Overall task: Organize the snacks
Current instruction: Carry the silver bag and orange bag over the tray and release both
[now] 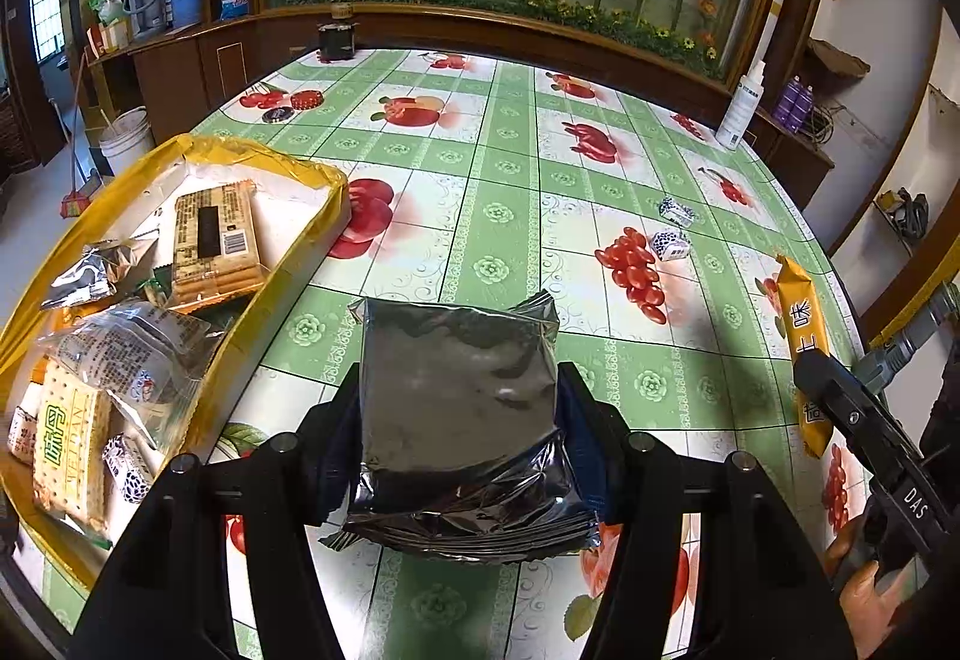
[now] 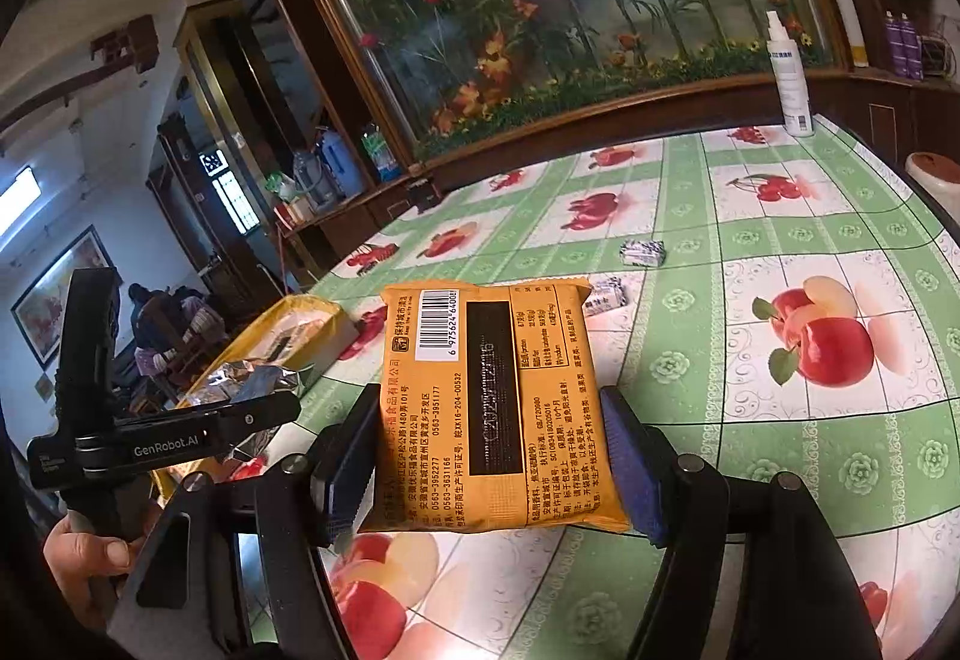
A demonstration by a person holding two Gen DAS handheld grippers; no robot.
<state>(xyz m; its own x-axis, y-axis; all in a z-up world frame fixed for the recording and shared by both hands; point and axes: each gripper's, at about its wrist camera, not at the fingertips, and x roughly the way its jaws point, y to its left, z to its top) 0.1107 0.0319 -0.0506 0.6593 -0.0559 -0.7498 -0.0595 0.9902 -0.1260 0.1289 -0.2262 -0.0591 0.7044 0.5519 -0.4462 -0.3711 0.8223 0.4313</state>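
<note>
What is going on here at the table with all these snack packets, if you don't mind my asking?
A person is sorting snacks with a hand-held gripper in each hand. The left hand-held gripper is clamped on a silver foil packet, and the right hand-held gripper holds an orange packet, both lifted above the table. A yellow-rimmed box already holds several snacks, while two small wrapped candies lie loose on the tablecloth.
</note>
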